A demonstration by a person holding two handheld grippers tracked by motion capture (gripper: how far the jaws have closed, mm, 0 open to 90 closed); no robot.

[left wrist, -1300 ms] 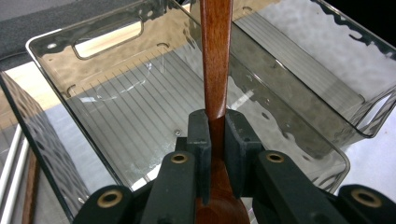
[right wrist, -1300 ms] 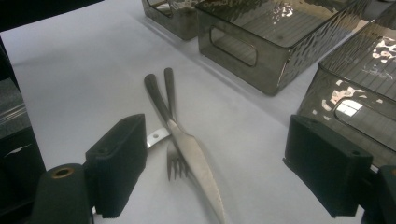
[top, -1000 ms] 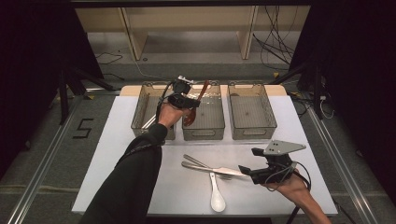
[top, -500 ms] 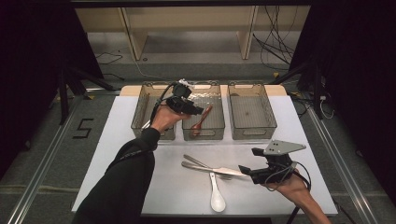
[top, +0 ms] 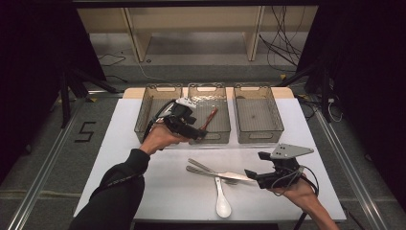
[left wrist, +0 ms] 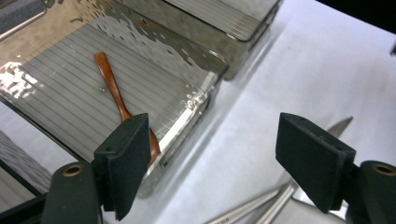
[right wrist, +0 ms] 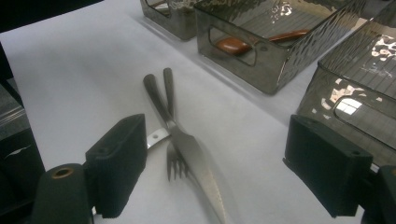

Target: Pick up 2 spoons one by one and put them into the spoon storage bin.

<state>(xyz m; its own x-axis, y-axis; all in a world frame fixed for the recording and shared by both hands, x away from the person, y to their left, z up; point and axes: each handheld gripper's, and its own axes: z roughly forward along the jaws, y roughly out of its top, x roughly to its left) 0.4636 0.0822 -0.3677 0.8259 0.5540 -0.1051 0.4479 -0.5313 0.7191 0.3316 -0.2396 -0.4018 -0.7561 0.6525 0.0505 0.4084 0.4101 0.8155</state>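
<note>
A white table point(top: 143, 158) carries three clear bins; the middle bin point(top: 218, 136) holds the wooden spoon point(top: 208, 119), lying loose on its ribbed floor. The left gripper point(top: 197, 135) hovers at that bin's near edge, its jaws just opened and empty. The right gripper point(top: 253, 175) (jaws wide) rests near the knife point(top: 225, 175).

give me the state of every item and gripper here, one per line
brown wooden spoon: lying loose in middle tray
middle clear plastic tray: holds the spoon
left clear plastic tray: contents unclear
right clear plastic tray: empty
steel knife: across fork
steel fork: flat on table
white ceramic spoon: flat on table
left gripper: just opened, empty
right gripper: open, empty
</note>
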